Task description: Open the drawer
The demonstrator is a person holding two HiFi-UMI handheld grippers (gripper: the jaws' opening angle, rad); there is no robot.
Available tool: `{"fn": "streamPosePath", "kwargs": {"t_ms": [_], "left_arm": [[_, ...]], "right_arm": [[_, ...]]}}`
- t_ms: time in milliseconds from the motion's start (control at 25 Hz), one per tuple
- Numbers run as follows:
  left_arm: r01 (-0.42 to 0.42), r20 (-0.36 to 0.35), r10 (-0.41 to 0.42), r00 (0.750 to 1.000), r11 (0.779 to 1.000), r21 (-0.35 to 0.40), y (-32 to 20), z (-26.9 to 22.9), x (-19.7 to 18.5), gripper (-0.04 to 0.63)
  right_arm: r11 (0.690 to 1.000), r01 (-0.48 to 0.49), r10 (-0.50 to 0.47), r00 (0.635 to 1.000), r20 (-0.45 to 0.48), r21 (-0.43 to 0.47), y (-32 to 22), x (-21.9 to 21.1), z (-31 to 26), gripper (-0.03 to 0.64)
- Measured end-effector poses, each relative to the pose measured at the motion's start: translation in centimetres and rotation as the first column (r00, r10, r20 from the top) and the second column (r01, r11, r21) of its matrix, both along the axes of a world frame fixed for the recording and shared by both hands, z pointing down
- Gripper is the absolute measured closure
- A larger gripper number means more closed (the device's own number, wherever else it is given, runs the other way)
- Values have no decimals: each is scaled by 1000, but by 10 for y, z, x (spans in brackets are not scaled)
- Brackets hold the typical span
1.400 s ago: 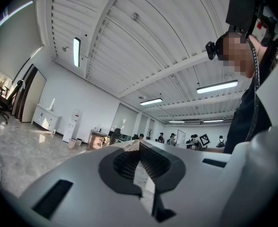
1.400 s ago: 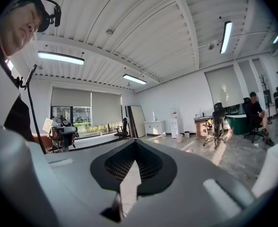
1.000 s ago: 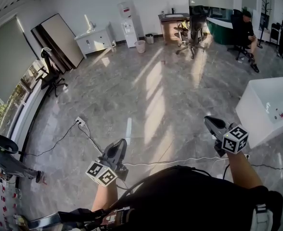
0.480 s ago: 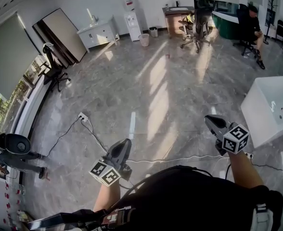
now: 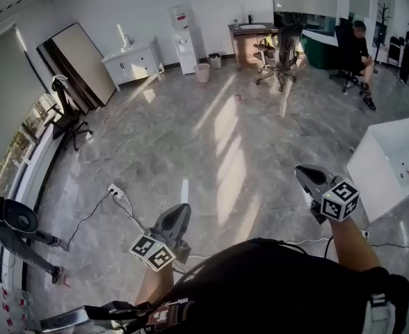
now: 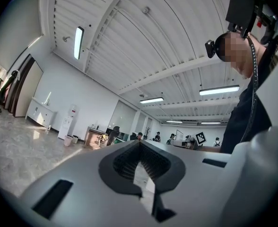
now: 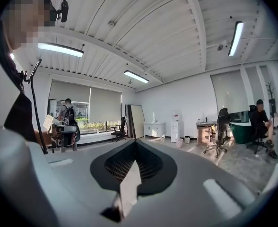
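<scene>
**Operator:** Head view — report what stands around and in the way.

**Observer:** A power strip [image 5: 114, 191] with its cable lies on the tiled floor [image 5: 211, 138] near the left gripper [image 5: 180, 211]. A white box unit [image 5: 389, 162] stands just right of the right gripper [image 5: 303, 173]. Along the far wall are a water dispenser [image 5: 184, 37], a waste bin [image 5: 202, 67], a desk [image 5: 250, 35], an office chair [image 5: 279, 47] and a seated person [image 5: 357, 44].

**Operator:** Location of the drawer?

**Observer:** A white cabinet [image 5: 133, 61] with small handles on its front stands against the far wall, left of the dispenser — well apart from both grippers. Whether it carries the task's drawer cannot be told.

**Operator:** Room for moving?

**Observer:** Open floor runs from the grippers to the far wall. A second chair [image 5: 69, 110] bounds it on the left and the box unit on the right.

**Operator:** Tong state?

**Observer:** Left gripper view: jaws closed together, nothing between them. Right gripper view: jaws clenched tip to tip, empty. Neither gripper touches anything.
</scene>
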State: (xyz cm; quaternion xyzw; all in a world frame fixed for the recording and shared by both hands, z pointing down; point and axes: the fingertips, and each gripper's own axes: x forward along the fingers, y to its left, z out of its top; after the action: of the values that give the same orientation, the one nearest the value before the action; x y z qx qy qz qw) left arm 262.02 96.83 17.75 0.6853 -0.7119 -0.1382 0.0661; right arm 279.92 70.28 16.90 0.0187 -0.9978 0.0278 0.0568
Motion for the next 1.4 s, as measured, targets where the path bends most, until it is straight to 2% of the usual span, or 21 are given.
{"fn": "streamPosePath", "kwargs": {"t_ms": [240, 360, 520, 720, 920, 1040, 1200, 1320, 1400], "left_arm": [[-17, 18, 17, 1000, 1000, -1, 13, -7, -90, 604], [-3, 3, 3, 1000, 1000, -6, 14, -4, -127, 604], [26, -21, -26, 999, 1000, -15, 2, 4, -154, 604], [79, -27, -80, 996, 997, -26, -22, 17, -178, 604], [191, -1, -191, 982, 980, -59, -66, 18, -204, 604], [273, -12, -274, 962, 961, -50, -108, 12, -229, 604], [329, -6, -329, 944, 944, -38, -167, 4, -252, 604], [383, -50, -383, 922, 924, -3, -204, 7, -269, 604], [395, -58, -395, 917, 919, -6, -229, 9, -276, 604]], "right_arm": [[1000, -30, 30, 1000, 10, -4, 13, -86, -6, 615], [1000, -24, 24, 1000, -13, -17, 12, -122, 0, 615], [1000, 1, -2, 999, -43, -24, -4, -152, 10, 615], [997, 45, -47, 998, -34, -55, -43, -190, 29, 615], [986, 142, -144, 989, -18, -81, -111, -244, 43, 615], [976, 188, -190, 982, -12, -108, -170, -286, 45, 615], [964, 247, -249, 969, -9, -96, -238, -324, 41, 615], [955, 278, -280, 960, -8, -101, -284, -346, 47, 615], [950, 295, -297, 955, -6, -100, -308, -359, 49, 615]]}}
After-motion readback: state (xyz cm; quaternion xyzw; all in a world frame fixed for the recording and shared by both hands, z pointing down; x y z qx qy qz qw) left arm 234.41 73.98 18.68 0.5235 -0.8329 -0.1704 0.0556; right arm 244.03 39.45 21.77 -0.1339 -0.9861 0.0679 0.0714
